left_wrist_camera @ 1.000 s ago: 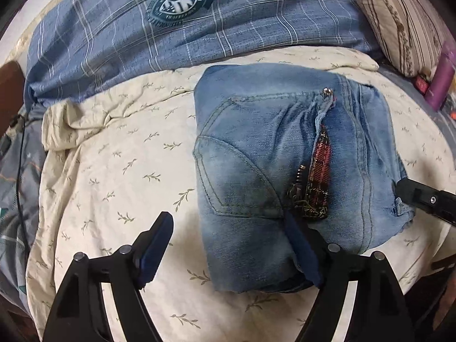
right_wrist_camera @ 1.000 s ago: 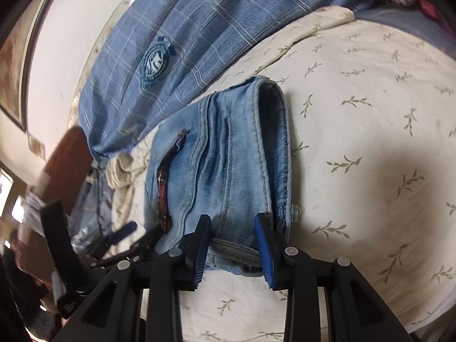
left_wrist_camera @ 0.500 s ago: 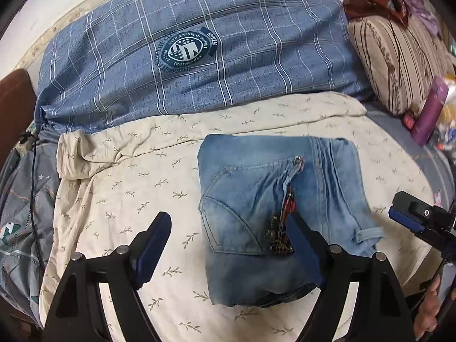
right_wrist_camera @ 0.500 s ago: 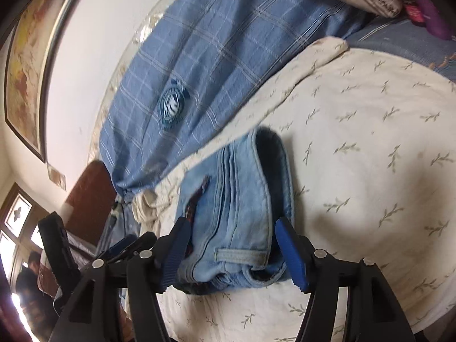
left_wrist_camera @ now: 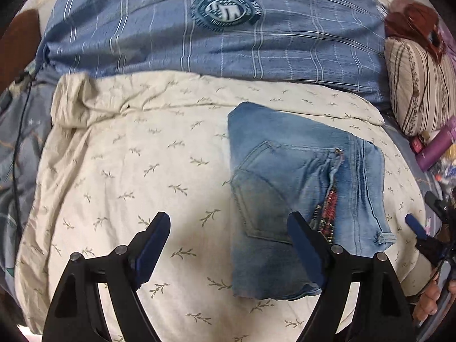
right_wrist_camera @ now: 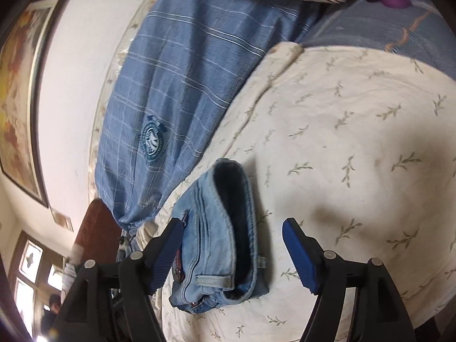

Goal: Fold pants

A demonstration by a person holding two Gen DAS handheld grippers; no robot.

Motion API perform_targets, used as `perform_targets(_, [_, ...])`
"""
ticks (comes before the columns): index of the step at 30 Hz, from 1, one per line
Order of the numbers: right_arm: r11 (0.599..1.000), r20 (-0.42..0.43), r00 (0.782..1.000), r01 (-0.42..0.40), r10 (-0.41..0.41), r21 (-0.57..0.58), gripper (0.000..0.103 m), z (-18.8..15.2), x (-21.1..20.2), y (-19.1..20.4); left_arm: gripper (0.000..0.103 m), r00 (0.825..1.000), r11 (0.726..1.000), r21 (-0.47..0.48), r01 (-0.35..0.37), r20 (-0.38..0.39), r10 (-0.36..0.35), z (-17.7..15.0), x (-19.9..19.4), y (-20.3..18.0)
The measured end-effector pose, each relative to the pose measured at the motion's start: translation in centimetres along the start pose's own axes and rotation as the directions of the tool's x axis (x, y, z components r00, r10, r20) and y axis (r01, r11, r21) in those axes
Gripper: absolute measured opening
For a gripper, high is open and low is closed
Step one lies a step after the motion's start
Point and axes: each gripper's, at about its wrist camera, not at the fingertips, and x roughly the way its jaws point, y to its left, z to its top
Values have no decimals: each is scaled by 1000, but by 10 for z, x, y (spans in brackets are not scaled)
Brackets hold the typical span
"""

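Observation:
The blue jeans (left_wrist_camera: 299, 188) lie folded into a compact rectangle on the cream leaf-print sheet (left_wrist_camera: 128, 171), back pocket and a red patterned strip facing up. My left gripper (left_wrist_camera: 228, 222) hovers open above the sheet, with its right finger over the jeans' near left part and nothing gripped. In the right wrist view the jeans (right_wrist_camera: 216, 245) show their waistband end and a belt loop. My right gripper (right_wrist_camera: 233, 225) straddles that end. Its jaws are opening, and the pads stand clear of the denim on both sides.
A blue plaid pillow (left_wrist_camera: 213, 42) with a round badge lies behind the sheet. A striped cushion (left_wrist_camera: 419, 85) and a purple bottle (left_wrist_camera: 436, 148) sit at the right. A dark cable (left_wrist_camera: 17, 142) runs down the left side. A framed picture (right_wrist_camera: 17, 99) hangs on the wall.
The right gripper let go of the jeans' waistband end, spread its jaws and drew back. The left gripper lifted and backed away, so the jeans now sit smaller and to its right.

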Motion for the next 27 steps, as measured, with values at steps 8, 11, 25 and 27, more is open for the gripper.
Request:
perform_targets(8, [1000,-138,990,1,-3,-13,76,-10,31,3,86,988,986,-106,129,-66,-136,-2,19,23])
perform_targets(11, [1000,-176,984,17,-21,-26,76,-15,43,6,86,984,981,-112,157,-70,-165,-3,24,25])
perform_targets(25, [994,-250,965,56,-79,-98,78,-30,82,17,86,935,936,-158,313,-120,-333,5,59,19])
perform_targets(27, [993,-247,966,50,-74,-104,80,-31,85,19,86,929,932,-146,332,-121,-350,6,62,15])
